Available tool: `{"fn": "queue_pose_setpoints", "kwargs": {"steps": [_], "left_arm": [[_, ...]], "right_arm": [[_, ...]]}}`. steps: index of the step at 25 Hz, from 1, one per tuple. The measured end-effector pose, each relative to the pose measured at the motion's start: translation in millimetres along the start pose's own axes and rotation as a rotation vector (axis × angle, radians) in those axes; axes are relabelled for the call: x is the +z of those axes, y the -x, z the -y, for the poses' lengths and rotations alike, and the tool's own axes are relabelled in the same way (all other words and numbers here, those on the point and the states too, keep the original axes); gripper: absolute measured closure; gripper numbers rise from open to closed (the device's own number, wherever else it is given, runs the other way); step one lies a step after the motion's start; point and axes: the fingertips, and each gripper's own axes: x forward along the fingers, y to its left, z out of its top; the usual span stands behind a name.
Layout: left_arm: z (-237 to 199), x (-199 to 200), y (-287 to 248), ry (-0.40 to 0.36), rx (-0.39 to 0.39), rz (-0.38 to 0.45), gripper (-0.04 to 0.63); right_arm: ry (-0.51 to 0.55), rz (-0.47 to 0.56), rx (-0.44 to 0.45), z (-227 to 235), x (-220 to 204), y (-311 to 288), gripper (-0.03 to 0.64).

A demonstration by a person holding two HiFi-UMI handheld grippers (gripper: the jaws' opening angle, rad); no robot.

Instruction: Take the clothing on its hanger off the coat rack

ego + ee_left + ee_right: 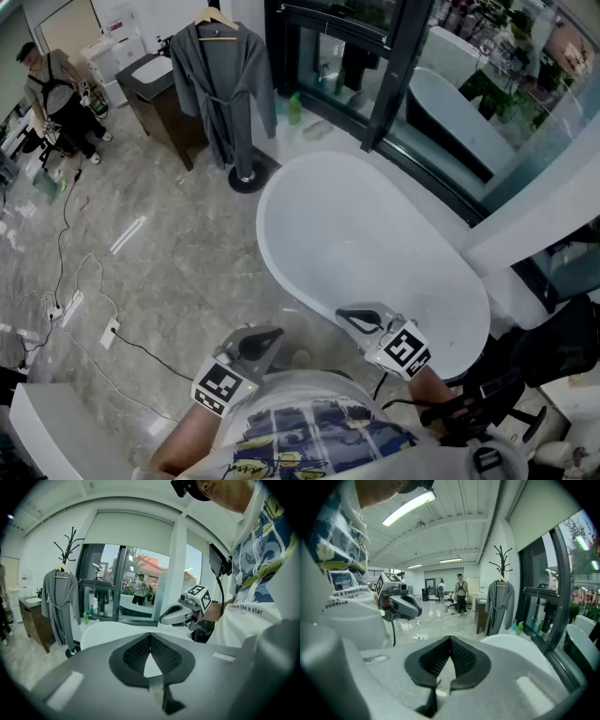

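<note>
A grey bathrobe (220, 84) hangs on a wooden hanger (216, 19) from a black coat rack whose round base (247, 176) stands on the floor far ahead. The robe (59, 602) shows at the left of the left gripper view under the rack's hooks (69, 545), and the robe (500, 606) shows mid-right in the right gripper view. My left gripper (265, 339) and right gripper (361, 319) are held close to my body, far from the rack. Both are shut with nothing between the tips. The left gripper (150, 635) and right gripper (450, 641) point out into the room.
A white freestanding bathtub (375, 262) lies between me and the rack. A dark vanity cabinet (164, 98) stands left of the robe. Black-framed windows (375, 56) run behind. Cables and a power strip (66, 305) lie on the marble floor at left. A person (56, 98) stands far left.
</note>
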Motion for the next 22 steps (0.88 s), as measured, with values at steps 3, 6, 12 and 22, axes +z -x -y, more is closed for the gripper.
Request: {"fn": "queue_pose_setpoints", "kwargs": {"steps": [3, 6, 12, 22], "left_arm": [[-5, 11, 1, -0.025, 0.019, 0.017, 0.592], [-10, 16, 1, -0.031, 0.028, 0.02, 0.592], [-32, 22, 5, -0.024, 0.069, 0.02, 0.592], [-124, 19, 26, 0.028, 0.097, 0.03, 0.592]], "right_arm": [[0.006, 0.003, 0.004, 1, 4, -4, 0.615], [0.009, 0.005, 0.007, 6, 6, -7, 0.615], [-0.004, 0.006, 0.033, 16, 8, -24, 0.615], [-0.084, 0.048, 0.083, 46, 44, -102, 0.563]]}}
